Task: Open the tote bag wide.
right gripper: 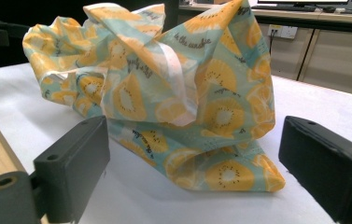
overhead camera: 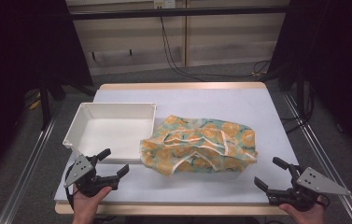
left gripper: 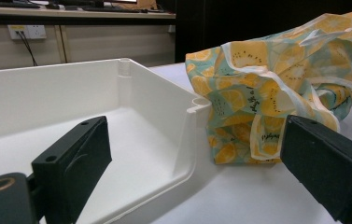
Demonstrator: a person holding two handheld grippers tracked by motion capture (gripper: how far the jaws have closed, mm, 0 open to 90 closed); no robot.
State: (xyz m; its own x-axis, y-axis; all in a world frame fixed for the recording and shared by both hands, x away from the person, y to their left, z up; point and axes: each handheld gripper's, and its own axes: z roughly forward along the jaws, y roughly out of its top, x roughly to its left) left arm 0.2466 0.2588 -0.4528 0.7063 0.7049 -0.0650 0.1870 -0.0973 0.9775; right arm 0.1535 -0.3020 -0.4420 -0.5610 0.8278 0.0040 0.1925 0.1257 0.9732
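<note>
Pale wood panelling and trailing cables close off the far side of the room, and in front of them stands a white table flanked by dark curtains. On it, towards the left, sits an empty white tray, and touching its near right corner lies a crumpled cloth bag printed with orange slices on a teal ground, its pale handles tangled across the top. The left gripper rests at the near left edge of the table, just beside the tray's near wall, jaws spread wide with nothing between them; in the left gripper view the tray's corner and the bag's left end lie ahead between the pads. The right gripper sits at the near right edge, apart from the bag, jaws likewise spread and empty, and its own view looks straight at the bag's bunched right end. By the look of it, the work stands at its opening step: both tools poised, the bag untouched. The next move likely calls for each gripper to advance to its end of the bag and pinch a single clear fold or a handle, not a loose bunch, so the cloth can be lifted or spread without dragging against the tray.
</note>
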